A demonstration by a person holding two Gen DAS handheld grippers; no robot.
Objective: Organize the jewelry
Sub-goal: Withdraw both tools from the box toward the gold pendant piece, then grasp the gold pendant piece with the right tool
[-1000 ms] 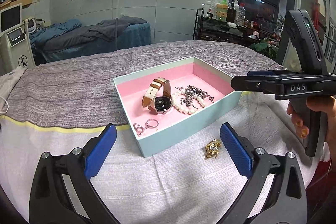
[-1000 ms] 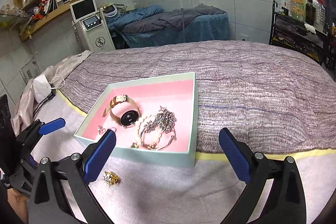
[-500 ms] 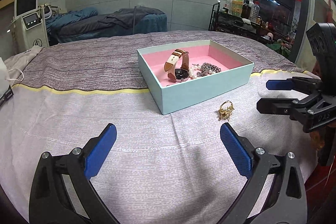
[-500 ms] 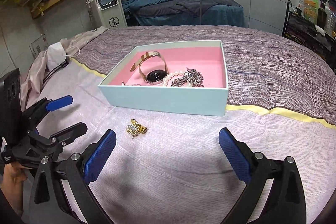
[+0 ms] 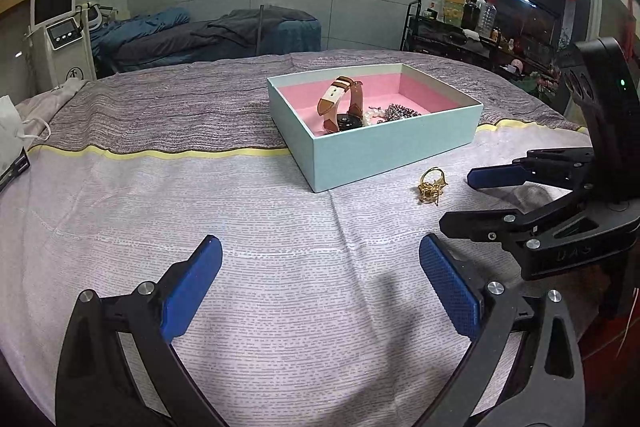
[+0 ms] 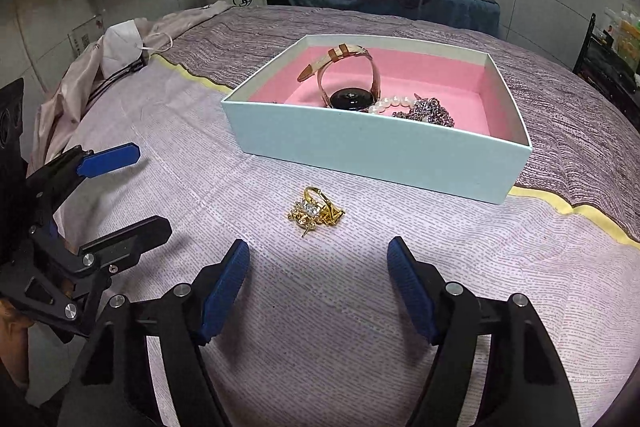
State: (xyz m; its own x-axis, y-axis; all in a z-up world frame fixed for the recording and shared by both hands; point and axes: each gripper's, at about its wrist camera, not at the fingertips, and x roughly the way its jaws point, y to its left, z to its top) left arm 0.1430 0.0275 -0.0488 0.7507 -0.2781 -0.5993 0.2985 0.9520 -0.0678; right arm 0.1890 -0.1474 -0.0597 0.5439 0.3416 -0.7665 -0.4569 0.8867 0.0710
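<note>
Closest in, the right gripper (image 6: 318,279) sits low at the bottom of its own view, ribbed blue pads spread apart with nothing between them, hovering over pale lilac cloth with a fine dotted weave. Just beyond its tips, center frame, lies the gold jewelry piece (image 6: 314,211), a knobbly little cluster with a clear stone and a ring loop, alone on the cloth and touching nothing. No clutter between the pads and it.

The left gripper (image 5: 320,279) is also spread wide and empty at the bottom of its view. In the right wrist view it pokes in from the left edge (image 6: 120,187), well off to the side of the gold piece.

Behind the gold piece is the box (image 6: 380,151), mint-colored card walls, pink lining, sharp straight edges, its near wall facing the grippers. Inside, a watch (image 6: 348,83) with a tan leather strap stands looped up, with a pearl strand (image 6: 390,103) and a tangle of silver chain (image 6: 430,111) beside it toward the right half.

A yellow stripe (image 5: 160,153) marks where the pale cloth meets a grey-purple ribbed blanket (image 5: 180,103) running to the far edge. A white paper bag (image 5: 10,135) sits at the left edge.
</note>
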